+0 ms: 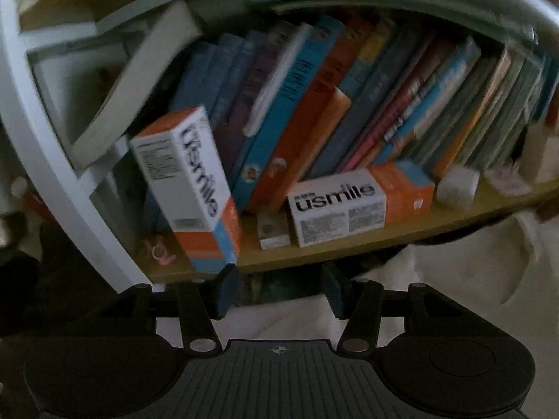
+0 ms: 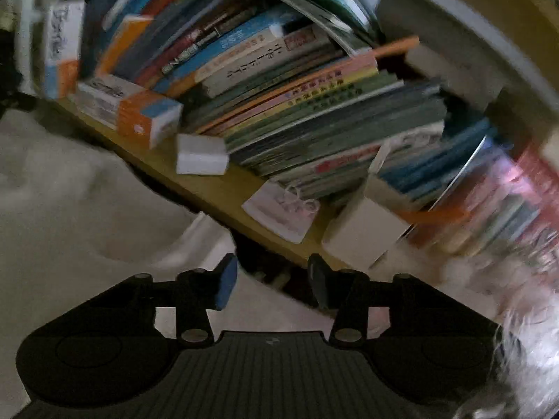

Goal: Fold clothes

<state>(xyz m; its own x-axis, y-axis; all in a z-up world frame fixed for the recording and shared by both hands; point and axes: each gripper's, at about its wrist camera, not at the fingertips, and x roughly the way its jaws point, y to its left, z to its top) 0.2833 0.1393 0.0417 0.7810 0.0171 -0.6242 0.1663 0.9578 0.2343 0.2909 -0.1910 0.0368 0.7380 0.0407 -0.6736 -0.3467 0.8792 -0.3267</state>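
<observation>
A pale cream garment (image 1: 436, 279) lies crumpled below the shelf edge, under and to the right of my left gripper (image 1: 279, 288). That gripper is open and empty, its blue pads apart, held above the cloth. In the right wrist view the same pale cloth (image 2: 77, 195) spreads to the left and beneath my right gripper (image 2: 272, 284), which is also open and empty. Both grippers point at the bookshelf, not down at the cloth. Both views are blurred.
A wooden shelf (image 1: 349, 244) holds a row of leaning books (image 1: 349, 97) and two orange and white usmile boxes (image 1: 356, 206), one upright (image 1: 188, 181). Small white boxes (image 2: 201, 155) sit on the shelf board (image 2: 209, 188). A white frame (image 1: 52, 174) stands at the left.
</observation>
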